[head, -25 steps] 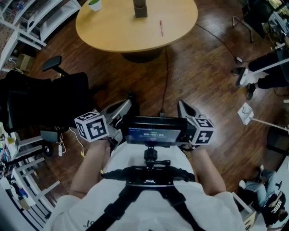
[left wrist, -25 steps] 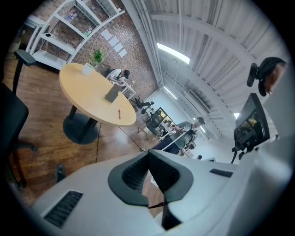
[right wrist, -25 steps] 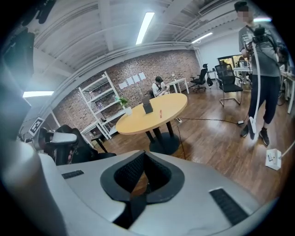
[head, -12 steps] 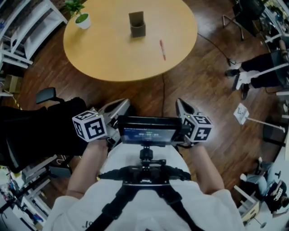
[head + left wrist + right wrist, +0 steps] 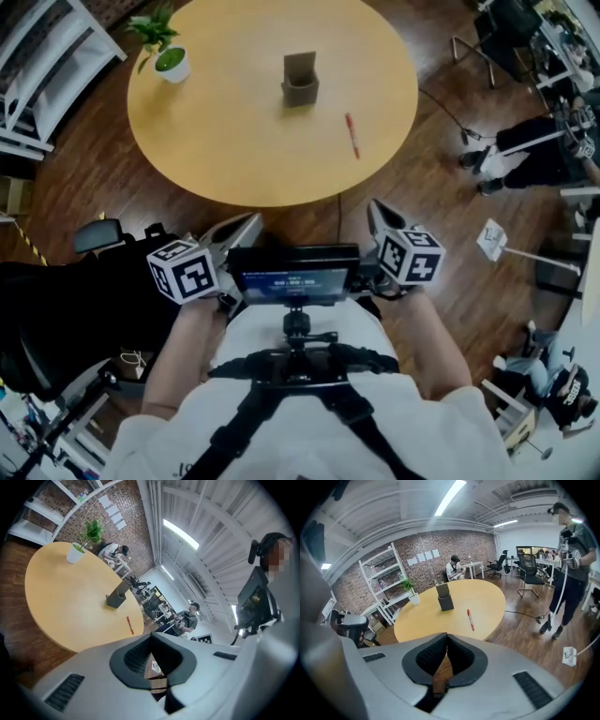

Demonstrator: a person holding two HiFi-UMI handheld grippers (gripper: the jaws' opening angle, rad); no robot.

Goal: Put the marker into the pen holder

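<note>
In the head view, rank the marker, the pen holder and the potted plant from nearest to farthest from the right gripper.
Measured from the right gripper, which is shut, empty and short of the table:
1. Marker, lying on the table's near right part.
2. Pen holder, standing further in, around the table's middle.
3. Potted plant, at the table's far left edge.

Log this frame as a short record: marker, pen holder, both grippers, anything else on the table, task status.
marker: red, lying flat on the round table, right of the pen holder, apart from it
pen holder: upright, near the table's middle
left gripper: shut, empty, held short of the table
right gripper: shut, empty, held short of the table
other: potted plant at the table's left edge
task status: marker not yet picked up
</note>
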